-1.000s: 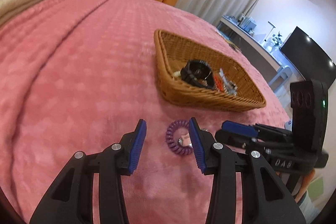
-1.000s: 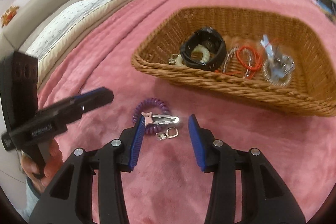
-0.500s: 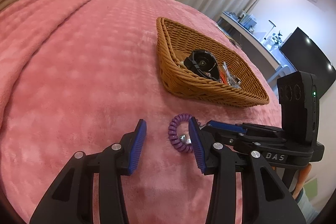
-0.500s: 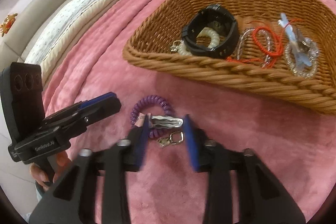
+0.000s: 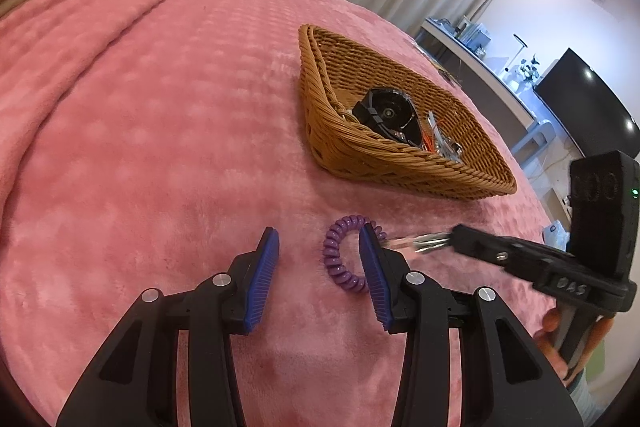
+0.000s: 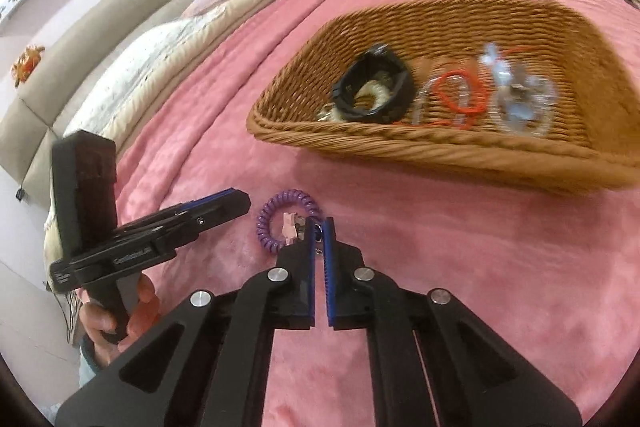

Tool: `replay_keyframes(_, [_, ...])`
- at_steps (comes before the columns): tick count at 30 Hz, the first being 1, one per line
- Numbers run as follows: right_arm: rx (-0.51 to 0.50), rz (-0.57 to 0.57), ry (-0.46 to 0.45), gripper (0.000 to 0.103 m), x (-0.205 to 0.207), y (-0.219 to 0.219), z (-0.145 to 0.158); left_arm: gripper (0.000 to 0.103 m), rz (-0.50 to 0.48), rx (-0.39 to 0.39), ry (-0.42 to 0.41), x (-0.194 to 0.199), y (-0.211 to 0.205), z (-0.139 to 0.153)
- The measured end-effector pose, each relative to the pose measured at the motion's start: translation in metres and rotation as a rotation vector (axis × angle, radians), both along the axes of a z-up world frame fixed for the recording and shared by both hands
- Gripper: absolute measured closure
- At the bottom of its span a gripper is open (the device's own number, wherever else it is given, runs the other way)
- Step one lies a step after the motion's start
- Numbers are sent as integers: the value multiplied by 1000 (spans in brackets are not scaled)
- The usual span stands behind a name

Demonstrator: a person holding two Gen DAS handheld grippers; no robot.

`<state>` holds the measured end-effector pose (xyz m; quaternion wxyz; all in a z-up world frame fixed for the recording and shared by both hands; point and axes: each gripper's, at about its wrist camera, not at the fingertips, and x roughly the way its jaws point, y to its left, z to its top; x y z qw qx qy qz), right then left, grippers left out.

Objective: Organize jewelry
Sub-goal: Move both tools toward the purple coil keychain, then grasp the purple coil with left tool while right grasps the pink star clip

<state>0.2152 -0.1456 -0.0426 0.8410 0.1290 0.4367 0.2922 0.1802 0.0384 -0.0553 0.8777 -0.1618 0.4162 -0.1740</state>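
A purple coil bracelet (image 5: pixel 338 259) lies on the pink blanket, also in the right wrist view (image 6: pixel 269 227). A silver hair clip with a pink end (image 6: pixel 290 225) lies across it. My right gripper (image 6: pixel 319 227) is shut on the hair clip's near end; it shows in the left wrist view (image 5: pixel 464 243). My left gripper (image 5: pixel 318 259) is open and empty, its right finger just over the bracelet. A wicker basket (image 5: pixel 332 155) (image 6: pixel 440 143) beyond holds a black watch (image 6: pixel 370 89), a red cord (image 6: pixel 460 97) and clear pieces.
The pink blanket (image 5: pixel 140 131) covers the bed. Pillows (image 6: pixel 152 67) lie at the far left. A desk and a dark TV screen (image 5: pixel 588 103) stand past the bed's right edge.
My right gripper has closed on the hair clip beside the bracelet. My left gripper has stayed open and shifted slightly nearer the bracelet.
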Motion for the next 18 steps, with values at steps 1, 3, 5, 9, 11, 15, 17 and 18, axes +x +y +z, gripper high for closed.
replay_keyframes(1, [4, -16, -8, 101, -4, -8, 2, 62, -4, 5, 2, 0, -1, 0])
replay_keyframes(3, [0, -62, -23, 101, -11, -22, 5, 62, -18, 32, 11, 1, -8, -1])
replay_keyframes(5, [-4, -114, -28, 101, -19, -39, 6, 62, -31, 71, 15, 2, -15, -2])
replay_keyframes(9, [-45, -149, -11, 101, -33, -52, -2, 67, -39, 183, 30, 5, -36, -4])
replay_keyframes(11, [-75, -132, -5, 100, -35, -49, -6, 84, -27, 258, 29, 6, -44, -6])
replay_keyframes(15, [-130, -59, -23, 96, -34, -34, -2, 93, -3, 281, 12, 0, -45, -3])
replay_keyframes(17, [-197, -20, -64, 89, -32, -20, 4, 94, 23, 271, 8, -4, -40, -1])
replay_keyframes(18, [-224, 0, -76, 86, -30, -13, 4, 94, 39, 267, 8, -7, -36, 0])
